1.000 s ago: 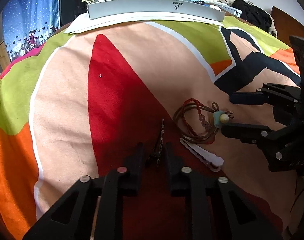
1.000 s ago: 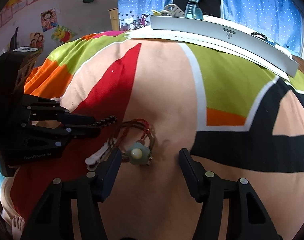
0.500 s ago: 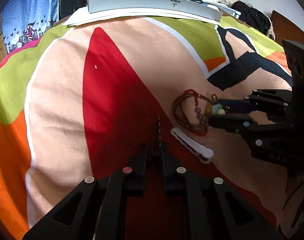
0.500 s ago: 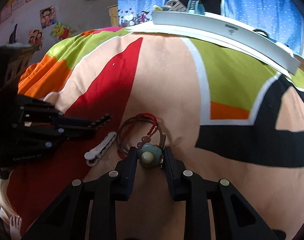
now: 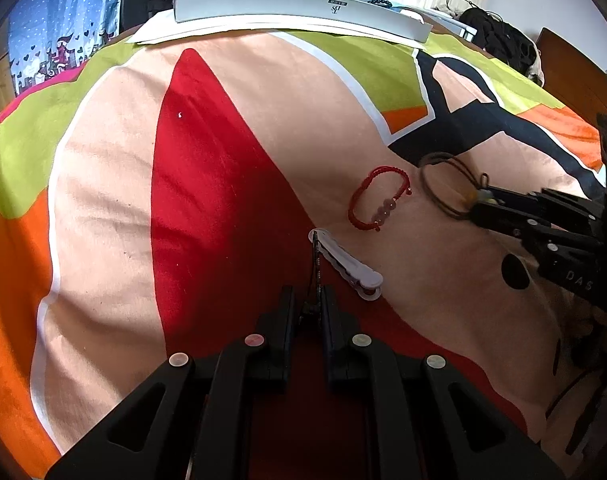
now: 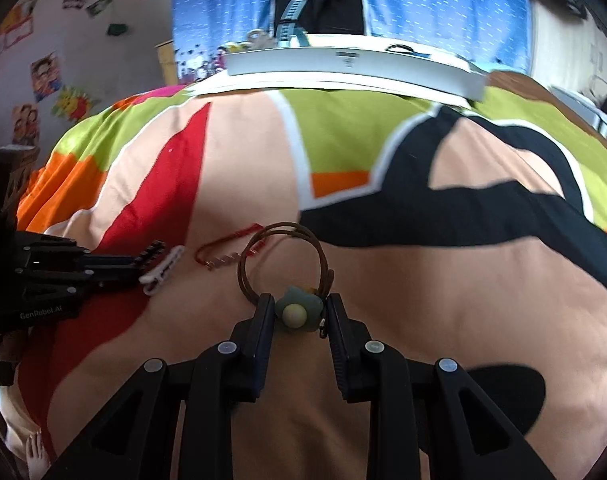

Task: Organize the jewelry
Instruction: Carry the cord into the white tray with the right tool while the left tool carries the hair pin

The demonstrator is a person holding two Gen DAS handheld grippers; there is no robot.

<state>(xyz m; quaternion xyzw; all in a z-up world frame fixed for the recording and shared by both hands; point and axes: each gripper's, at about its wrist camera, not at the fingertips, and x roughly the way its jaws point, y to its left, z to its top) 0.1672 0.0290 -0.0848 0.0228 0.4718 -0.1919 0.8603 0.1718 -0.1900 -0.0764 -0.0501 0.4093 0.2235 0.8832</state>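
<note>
My right gripper [image 6: 299, 304] is shut on the green flower charm [image 6: 297, 312] of a brown hair tie [image 6: 283, 232], whose loop stands up in front of the fingers. In the left wrist view that tie [image 5: 443, 184] hangs at the right gripper [image 5: 483, 204], apart from the red beaded bracelet [image 5: 377, 204] lying on the bedspread. My left gripper [image 5: 308, 296] is shut on a thin black toothed clip [image 5: 316, 264]; its tip reaches the end of a white hair clip [image 5: 349, 264]. The right wrist view shows the bracelet [image 6: 227, 248], white clip [image 6: 163, 270] and left gripper [image 6: 143, 260].
A long white tray [image 5: 299, 8] sits at the far edge of the colourful bedspread [image 5: 103, 200] with a watch and other pieces standing in it; the tray [image 6: 351, 66] also shows from the right. Dark clothing lies at the far right. Blue curtains hang behind.
The right gripper went from open to shut on the flower charm and pulled the brown tie right, off the red bracelet. The left gripper, still holding the black clip, shifted toward the white clip.
</note>
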